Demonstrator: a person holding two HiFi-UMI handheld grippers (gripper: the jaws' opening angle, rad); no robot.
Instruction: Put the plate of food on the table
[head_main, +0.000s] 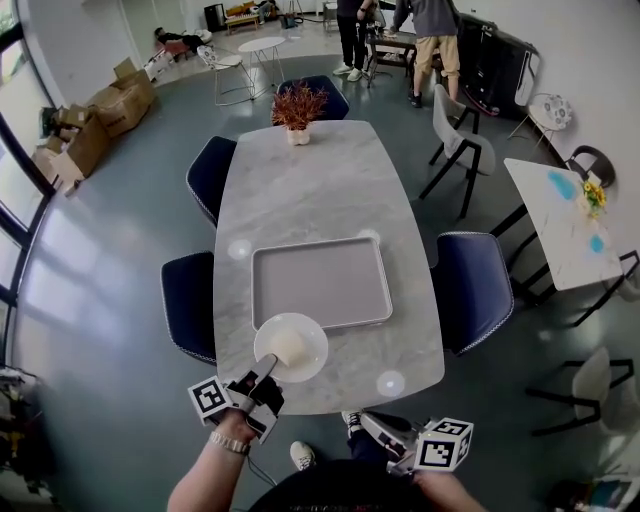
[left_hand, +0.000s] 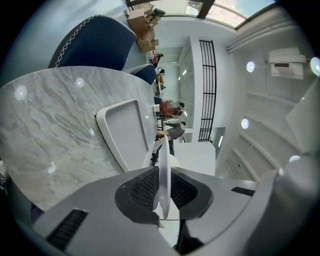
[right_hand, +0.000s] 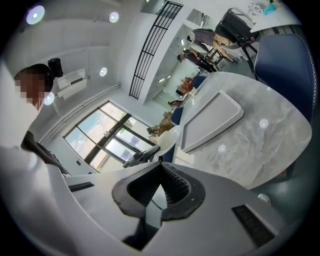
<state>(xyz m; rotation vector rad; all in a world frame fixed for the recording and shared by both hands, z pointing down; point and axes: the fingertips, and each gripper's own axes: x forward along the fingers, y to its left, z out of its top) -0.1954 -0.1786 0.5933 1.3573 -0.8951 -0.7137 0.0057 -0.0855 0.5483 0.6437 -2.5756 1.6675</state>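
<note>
A white plate (head_main: 314, 357) with a pale lump of food (head_main: 289, 345) sits over the near edge of the marble table (head_main: 320, 180), just in front of a grey tray (head_main: 320, 285). My left gripper (head_main: 268, 368) is shut on the plate's near rim. In the left gripper view the plate (left_hand: 164, 167) stands edge-on between the pads, with the food (left_hand: 174, 161) just beyond. My right gripper (head_main: 376, 428) hangs below the table's near edge, off to the right, jaws shut with nothing in them (right_hand: 160, 172). From its view the plate (right_hand: 167, 140) and tray (right_hand: 212, 120) lie to the left.
Navy chairs stand at the table's left (head_main: 190, 305), right (head_main: 470, 290) and far left (head_main: 210, 175). A potted plant (head_main: 298, 110) sits at the table's far end. A second white table (head_main: 560, 215) is at the right, people (head_main: 435, 40) at the back, cardboard boxes (head_main: 90, 130) at the left.
</note>
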